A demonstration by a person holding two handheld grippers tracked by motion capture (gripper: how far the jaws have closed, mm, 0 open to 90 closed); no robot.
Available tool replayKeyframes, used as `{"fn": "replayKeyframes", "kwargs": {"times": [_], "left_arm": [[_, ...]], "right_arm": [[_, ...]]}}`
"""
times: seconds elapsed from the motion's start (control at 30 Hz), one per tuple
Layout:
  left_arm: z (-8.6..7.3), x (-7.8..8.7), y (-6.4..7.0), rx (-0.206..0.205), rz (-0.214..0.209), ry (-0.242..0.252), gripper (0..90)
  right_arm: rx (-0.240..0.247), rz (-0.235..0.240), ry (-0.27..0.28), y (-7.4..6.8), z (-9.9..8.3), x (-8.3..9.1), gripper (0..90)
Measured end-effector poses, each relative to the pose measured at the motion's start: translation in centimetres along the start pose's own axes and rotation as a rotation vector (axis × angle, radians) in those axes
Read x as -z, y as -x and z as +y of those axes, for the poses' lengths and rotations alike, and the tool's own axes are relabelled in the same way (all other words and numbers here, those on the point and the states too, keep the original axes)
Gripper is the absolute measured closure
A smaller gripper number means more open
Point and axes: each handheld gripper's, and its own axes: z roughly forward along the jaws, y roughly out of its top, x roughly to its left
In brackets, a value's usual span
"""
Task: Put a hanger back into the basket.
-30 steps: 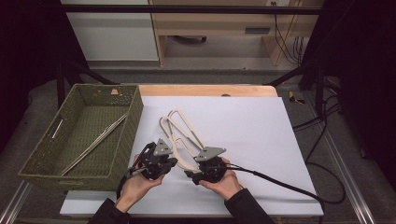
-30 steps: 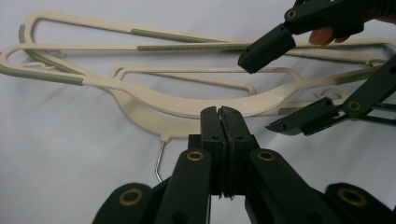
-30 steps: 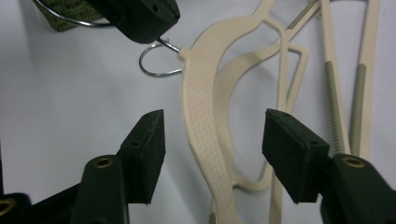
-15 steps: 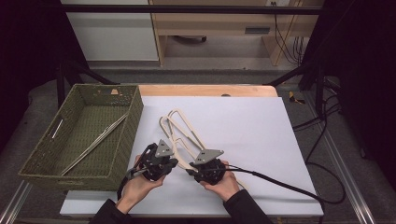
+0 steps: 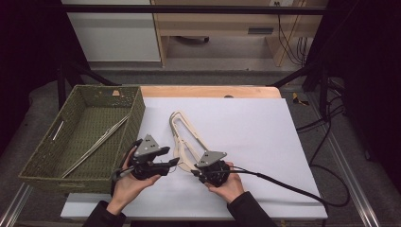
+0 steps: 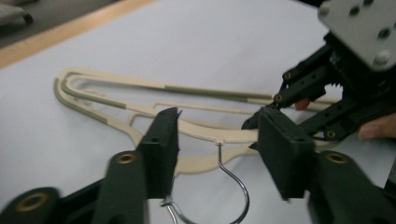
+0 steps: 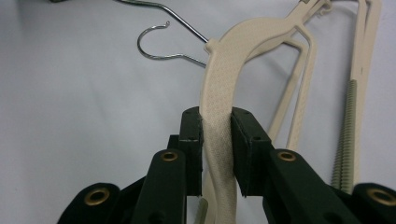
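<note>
Separating the stacked hangers
Your right gripper [image 7: 216,140] clamps the beige hanger [image 7: 224,79]; close the open left gripper [image 6: 217,154] squarely around its wire hook [image 6: 236,186].

A white sheet [image 5: 246,127] covers most of a wooden table [image 5: 208,91], whose bare edge shows along the far side. The table stands on a grey floor [image 5: 227,61]. Beyond it are a white cabinet [image 5: 111,30] and, to its right, a pale wooden bench [image 5: 222,21] with cables [image 5: 286,33] hanging by its leg. A black bar [image 5: 189,8] runs across the top. The sides of the room lie in deep shadow, while the table is evenly lit.
</note>
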Motion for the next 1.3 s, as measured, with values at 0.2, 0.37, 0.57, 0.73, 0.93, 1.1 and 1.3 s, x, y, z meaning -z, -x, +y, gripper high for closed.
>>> {"fn": "replayKeyframes", "kwargs": {"times": [0.2,0.37,0.57,0.73,0.93,1.1,1.3], "left_arm": [[0.0,2.3,-1.7,0.06,0.017,0.109,30.1],[-0.1,3.2,-2.4,0.075,0.04,0.146,26.5],[-0.2,3.1,-2.7,0.072,0.044,0.146,21.4],[-0.4,2.7,-2.7,0.068,0.046,0.139,17.7],[-0.5,2.4,-2.6,0.061,0.044,0.129,16.6],[-0.4,2.3,-2.5,0.05,0.035,0.127,15.8],[-0.3,2.1,-1.9,0.013,0.014,0.117,12.2]], "right_arm": [[0.014,-0.023,0.01,0.3,0.2,0.8,76.4],[0.004,-0.04,0.023,0.6,0.4,1.6,77.2],[-0.023,-0.085,0.063,1.9,0.5,3.8,80.2],[-0.032,-0.18,0.089,3.0,0.5,5.8,84.6],[-0.08,-0.227,0.104,4.9,-0.3,7.5,86.9],[-0.095,-0.202,0.105,5.4,-0.4,8.2,87.0],[-0.101,-0.116,0.137,5.1,-0.1,8.9,87.1]]}}
